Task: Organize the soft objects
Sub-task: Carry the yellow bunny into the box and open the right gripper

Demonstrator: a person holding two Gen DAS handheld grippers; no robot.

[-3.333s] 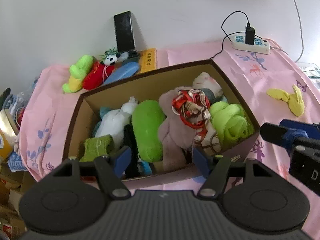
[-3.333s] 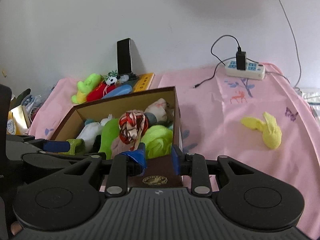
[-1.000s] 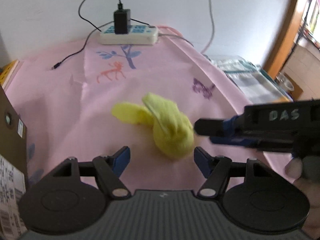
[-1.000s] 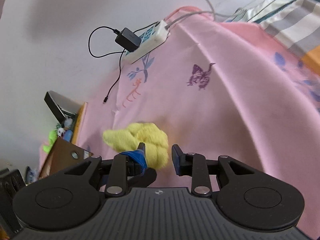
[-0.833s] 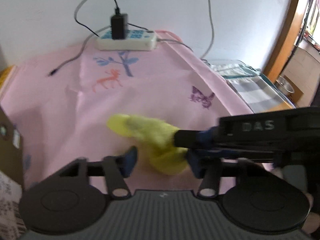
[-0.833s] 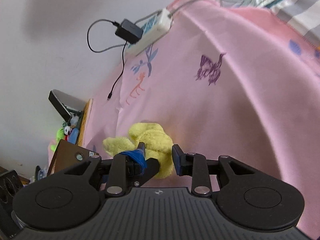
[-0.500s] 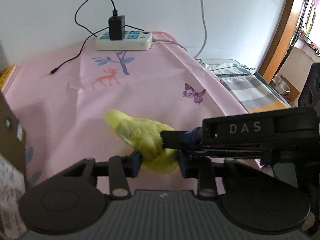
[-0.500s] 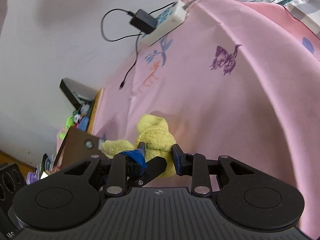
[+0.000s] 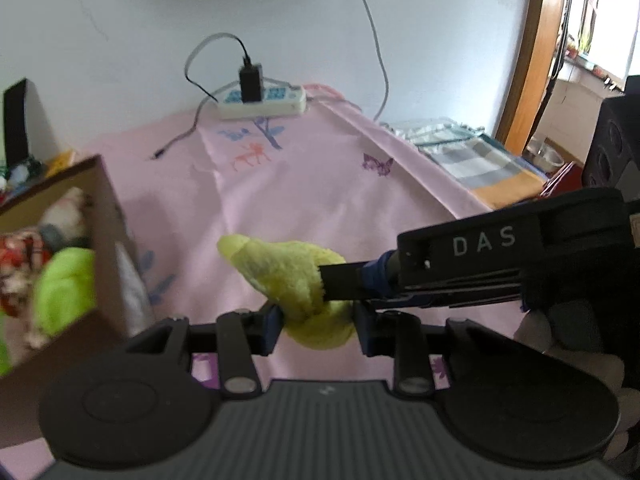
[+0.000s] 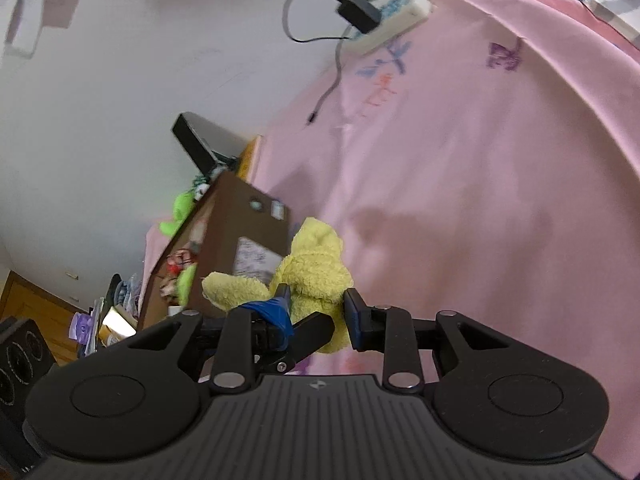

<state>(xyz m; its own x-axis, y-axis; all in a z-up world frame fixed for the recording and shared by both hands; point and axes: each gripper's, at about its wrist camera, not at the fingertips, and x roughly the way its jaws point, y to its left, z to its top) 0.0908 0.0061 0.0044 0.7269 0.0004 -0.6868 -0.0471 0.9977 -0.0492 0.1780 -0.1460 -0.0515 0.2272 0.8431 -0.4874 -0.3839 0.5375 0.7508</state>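
- Holding the yellow plush toy (image 9: 298, 280) in both claws at once, lifted clear of the pink tablecloth (image 9: 320, 184) and just beside the near corner of the cardboard box (image 9: 108, 240).
- Left gripper (image 9: 316, 326): jaws have just been closing and now pinch the toy's lower, rounder end; pile bulges between the pads.
- Right gripper (image 10: 316, 308): clamped across the toy's upper body, its fingers coming in from the side away from the box in the left wrist view.
- Handling, my guess: very light, fully soft, terry-like pile. It squashes under the pads rather than resisting, so little risk of damage. Not slippery; the nap should hold.
- One floppy limb (image 10: 228, 286) sticks out toward the box, unsupported. It may droop or catch on the box rim.
- Best hold, as I judge it: the thick middle, not a limb, since thin parts would fold and slide out.
- Pose: my left claw tilts downward, toy close under its camera. My right claw sits shallower and rolled, so the box leans in its view.
- The box already looks crowded: a lime green plush (image 9: 66, 284) and a red patterned cloth (image 9: 20, 256) by the near wall.
- Power strip (image 9: 262, 104) lies well beyond the box, against the wall; no bother.
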